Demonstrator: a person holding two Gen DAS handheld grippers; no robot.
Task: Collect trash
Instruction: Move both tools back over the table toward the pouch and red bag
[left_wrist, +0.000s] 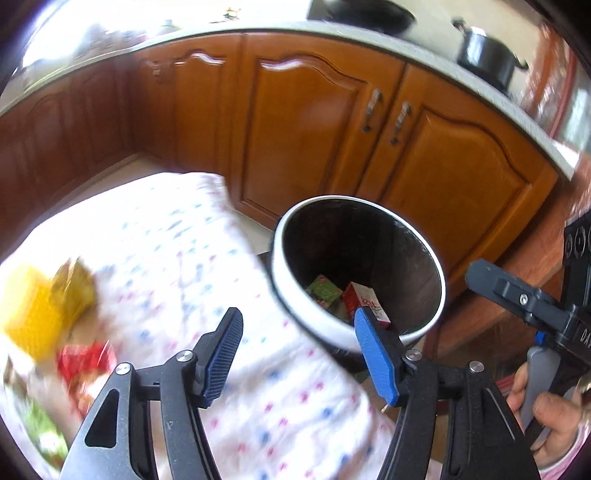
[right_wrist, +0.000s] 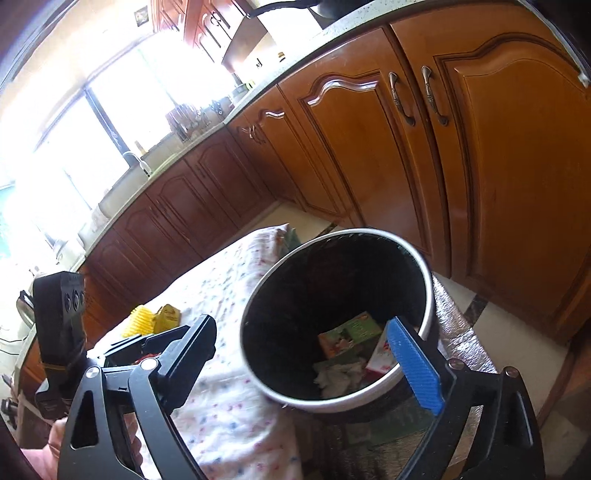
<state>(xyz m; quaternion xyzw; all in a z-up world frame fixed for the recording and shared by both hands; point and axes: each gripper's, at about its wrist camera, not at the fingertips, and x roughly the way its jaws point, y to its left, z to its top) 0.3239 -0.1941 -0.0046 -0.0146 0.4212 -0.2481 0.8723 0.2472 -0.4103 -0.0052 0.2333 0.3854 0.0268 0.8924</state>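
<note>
With both grippers, left and right, spread and empty by the bin, the red packet left on the tablecloth looks light and crushable, best pinched across its flat sides.

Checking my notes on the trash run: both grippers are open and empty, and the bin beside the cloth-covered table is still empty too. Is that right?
Not quite. The bin is not empty: the right wrist view shows a green carton, a red and white carton and crumpled paper at its bottom. The rest holds: the left gripper and right gripper are open with nothing between the pads, beside the table.
</note>
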